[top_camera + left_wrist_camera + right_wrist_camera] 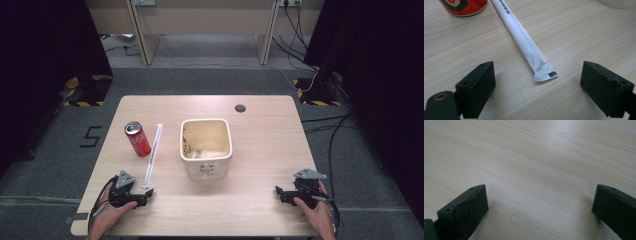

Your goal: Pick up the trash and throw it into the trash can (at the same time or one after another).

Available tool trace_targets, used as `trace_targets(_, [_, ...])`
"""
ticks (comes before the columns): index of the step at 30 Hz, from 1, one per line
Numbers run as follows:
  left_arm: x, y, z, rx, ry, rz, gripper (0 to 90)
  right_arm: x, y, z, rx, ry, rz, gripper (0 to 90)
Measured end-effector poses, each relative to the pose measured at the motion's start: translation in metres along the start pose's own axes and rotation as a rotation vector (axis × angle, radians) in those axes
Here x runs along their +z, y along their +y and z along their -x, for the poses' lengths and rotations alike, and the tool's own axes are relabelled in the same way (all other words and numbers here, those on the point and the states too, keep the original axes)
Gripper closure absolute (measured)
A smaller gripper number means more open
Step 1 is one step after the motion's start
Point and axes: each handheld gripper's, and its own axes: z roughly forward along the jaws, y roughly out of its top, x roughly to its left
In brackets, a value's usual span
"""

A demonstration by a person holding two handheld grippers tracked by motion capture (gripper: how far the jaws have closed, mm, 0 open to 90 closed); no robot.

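Two black handheld grippers are being held low at the bottom of the high view: the left gripper [146, 192] at lower left, the right gripper [278, 191] at lower right. Both sets of fingers are being kept wide apart, nothing clamped. Between the left fingers [477, 87], in the left gripper view, the sealed end of a long white paper-wrapped straw [524, 45] is lying on the pale wooden bench [260, 210]. A red soda can [137, 139] is standing left of the straw, a cream square tub [206, 146] at centre frame.
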Motion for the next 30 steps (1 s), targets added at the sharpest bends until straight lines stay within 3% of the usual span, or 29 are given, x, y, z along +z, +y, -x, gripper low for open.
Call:
trace_targets(11, [-0.0021, -0.0006, -0.0046, -0.038, -0.023, 0.014, 14.5, 0.0001, 0.0001, 0.0, 0.0, 0.0, 0.0, 0.1])
trace_targets(19, [-0.0026, 0.0, -0.0064, -0.047, 0.012, 0.041, 15.5, 0.0, 0.0001, 0.0, 0.001, 0.001, 0.0, 0.1])
trace_targets(30, [-0.0009, 0.005, -0.0045, -0.056, 0.013, 0.038, 15.7, 0.0001, 0.0002, 0.0002, -0.001, 0.001, 0.0, 0.0])
